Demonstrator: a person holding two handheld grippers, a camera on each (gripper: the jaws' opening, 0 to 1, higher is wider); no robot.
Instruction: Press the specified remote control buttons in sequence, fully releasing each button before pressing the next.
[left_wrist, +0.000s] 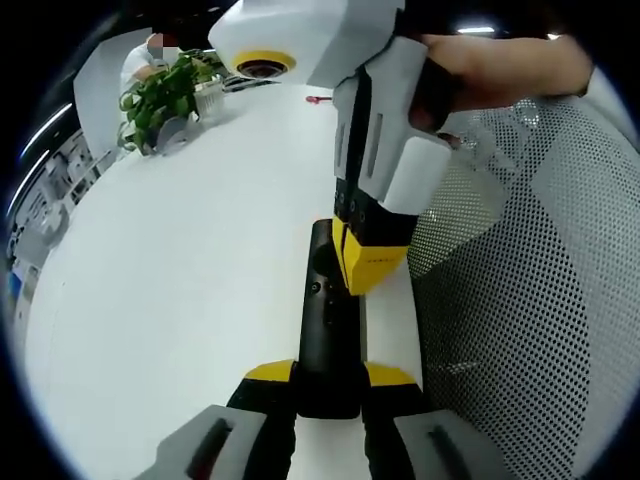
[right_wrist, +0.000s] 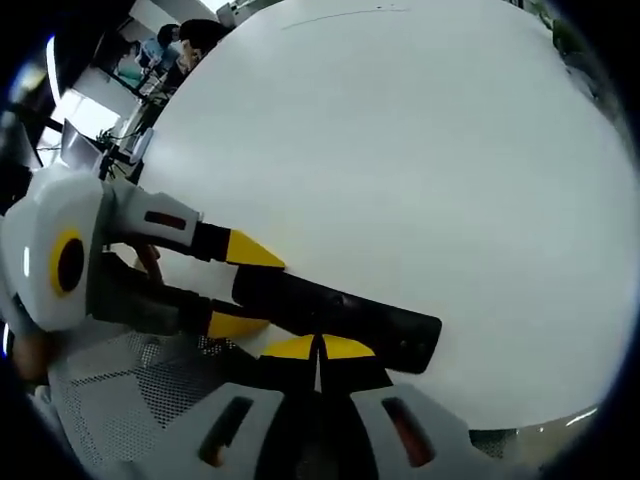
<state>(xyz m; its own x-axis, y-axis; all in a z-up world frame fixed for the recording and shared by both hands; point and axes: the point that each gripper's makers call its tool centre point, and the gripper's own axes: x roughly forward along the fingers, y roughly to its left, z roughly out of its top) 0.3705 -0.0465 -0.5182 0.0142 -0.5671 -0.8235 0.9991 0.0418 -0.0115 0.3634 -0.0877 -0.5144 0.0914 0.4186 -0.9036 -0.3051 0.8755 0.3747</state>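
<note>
White and glossy, the worktop (left_wrist: 180, 300) is stretching wide across both views, carrying a potted green plant (left_wrist: 160, 95) at its far end in the left gripper view, with a person sitting behind the plant. A grey perforated mesh chair back (left_wrist: 540, 300) is standing just beside the worktop's near edge. In the right gripper view, office desks and people are showing beyond the worktop's far corner.

Lying along the worktop's edge is the remote control (left_wrist: 326, 320), a long, slim black bar with a few small round buttons barely showing on its upper face. The left gripper (left_wrist: 330, 378) is grasping the remote's near end, its yellow-tipped fingers (left_wrist: 270, 372) sitting against both sides of the black body. The right gripper (right_wrist: 318, 348) is reaching in from the chair side, its fingers clenched together with the yellow tips meeting and resting on the remote's top face about midway along. A hand (left_wrist: 500, 70) is gripping the right gripper's white handle.
</note>
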